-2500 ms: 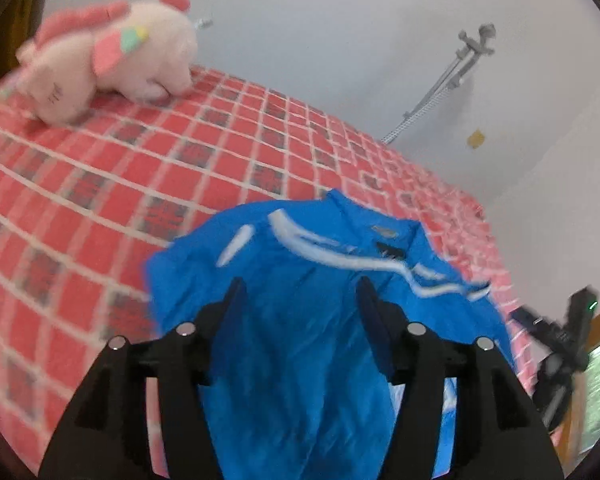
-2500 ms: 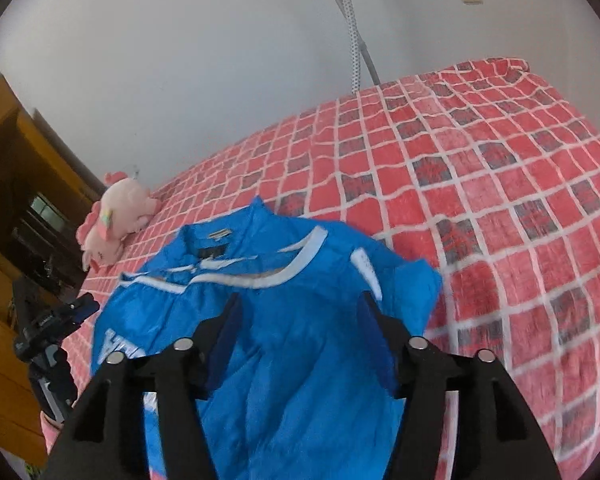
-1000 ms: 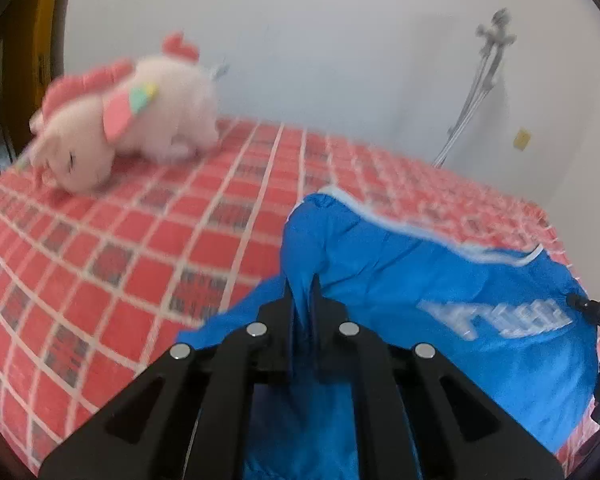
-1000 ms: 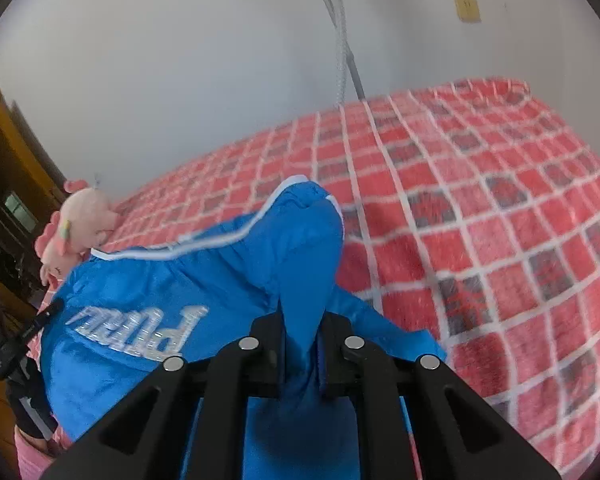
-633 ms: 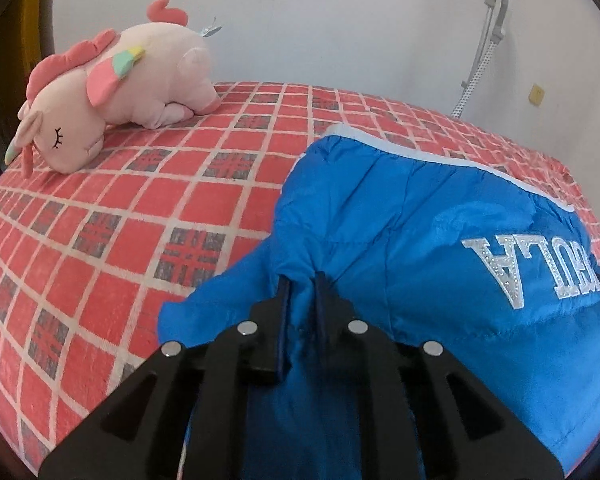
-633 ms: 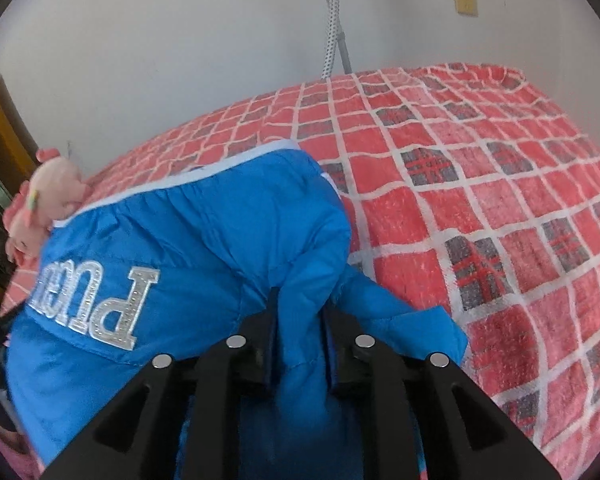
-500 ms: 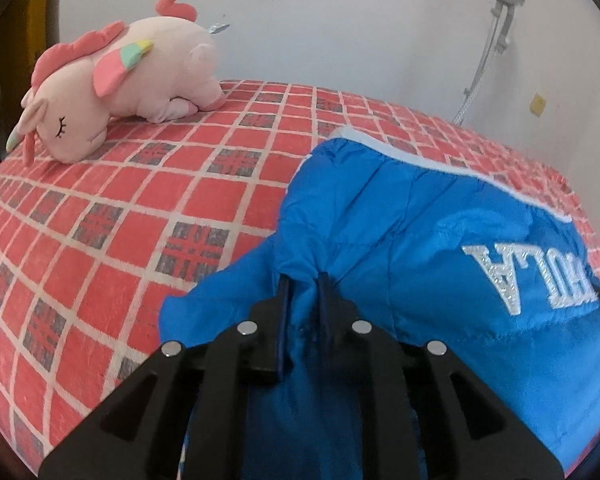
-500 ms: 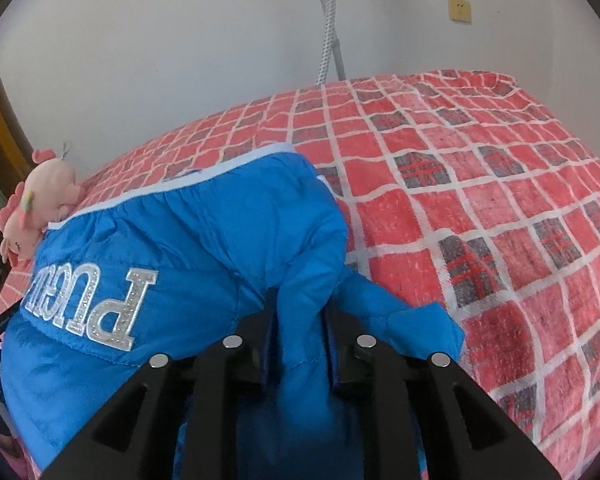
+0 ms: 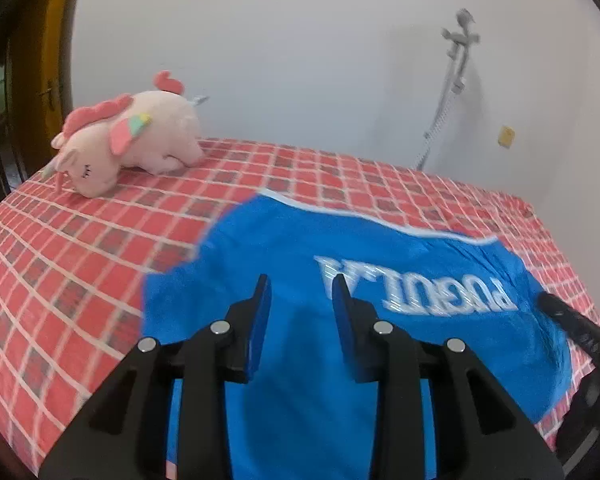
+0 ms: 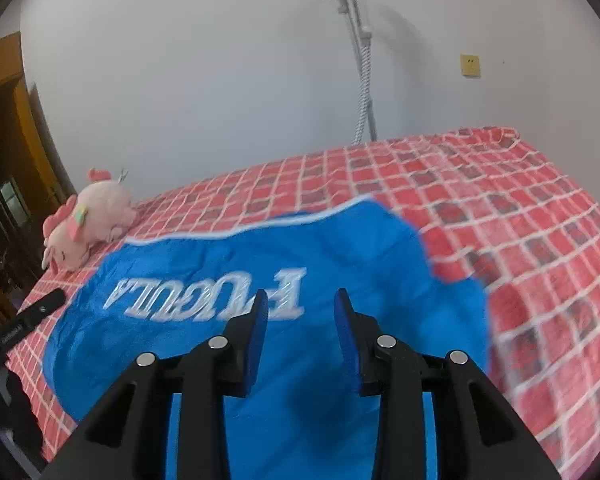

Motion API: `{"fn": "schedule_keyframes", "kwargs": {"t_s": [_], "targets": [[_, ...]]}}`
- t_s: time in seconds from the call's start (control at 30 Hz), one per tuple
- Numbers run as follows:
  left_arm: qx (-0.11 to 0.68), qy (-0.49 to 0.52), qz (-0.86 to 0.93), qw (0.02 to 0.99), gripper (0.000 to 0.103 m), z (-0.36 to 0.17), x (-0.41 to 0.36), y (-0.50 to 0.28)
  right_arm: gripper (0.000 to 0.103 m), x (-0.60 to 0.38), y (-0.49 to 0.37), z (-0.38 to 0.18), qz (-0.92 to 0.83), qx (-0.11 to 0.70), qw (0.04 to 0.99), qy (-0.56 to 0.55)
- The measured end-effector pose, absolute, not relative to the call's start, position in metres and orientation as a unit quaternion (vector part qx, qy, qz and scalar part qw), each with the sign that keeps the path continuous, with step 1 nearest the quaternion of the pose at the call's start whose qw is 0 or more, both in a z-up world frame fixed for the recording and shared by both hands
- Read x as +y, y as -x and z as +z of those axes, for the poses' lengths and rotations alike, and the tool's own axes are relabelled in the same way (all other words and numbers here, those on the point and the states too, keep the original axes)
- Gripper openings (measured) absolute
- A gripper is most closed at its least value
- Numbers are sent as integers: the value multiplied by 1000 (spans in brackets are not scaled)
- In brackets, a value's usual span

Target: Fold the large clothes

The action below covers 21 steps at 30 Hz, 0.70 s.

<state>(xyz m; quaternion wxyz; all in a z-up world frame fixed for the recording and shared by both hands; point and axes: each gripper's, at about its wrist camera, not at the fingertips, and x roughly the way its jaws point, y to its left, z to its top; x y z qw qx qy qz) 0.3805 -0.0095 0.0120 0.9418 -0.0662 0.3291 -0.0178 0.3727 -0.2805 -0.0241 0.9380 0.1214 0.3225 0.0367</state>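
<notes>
White walls and a bed [image 9: 80, 264] under a red checked cover fill both views. Over it, the left claw [image 9: 300, 292] has its jaws opening, blue pads apart with nothing pinched between them; the blue jacket [image 9: 340, 344] shows through the gap, lying on the bed below. The right claw [image 10: 300, 306] is in the same condition: jaws opening, no cloth gripped, the jacket [image 10: 260, 264] spread beneath it.

Outward from the claws, the jacket lies doubled over with its lettered back up, a white-trimmed edge along its far side. A pink plush toy [image 9: 128, 144] sits well apart at the far left of the bed, and a grey pole [image 10: 364, 80] stands against the wall.

One fold looks laid down and let go. The bundle is still wide and puffy, so I judge further folds and some flattening remain.
</notes>
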Motion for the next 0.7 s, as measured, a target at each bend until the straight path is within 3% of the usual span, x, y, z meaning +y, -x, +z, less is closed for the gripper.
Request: {"fn": "schedule_keyframes", "kwargs": {"t_s": [0.4,0.7], "targets": [[373,-3,-24,928,30,-52,-40,-392,34,-244,-374,-72,14,366,929,-54],[367,34,-44,929,27,-36,-38,-380,34,-250,-363,-64,38,345,934,-82]]}}
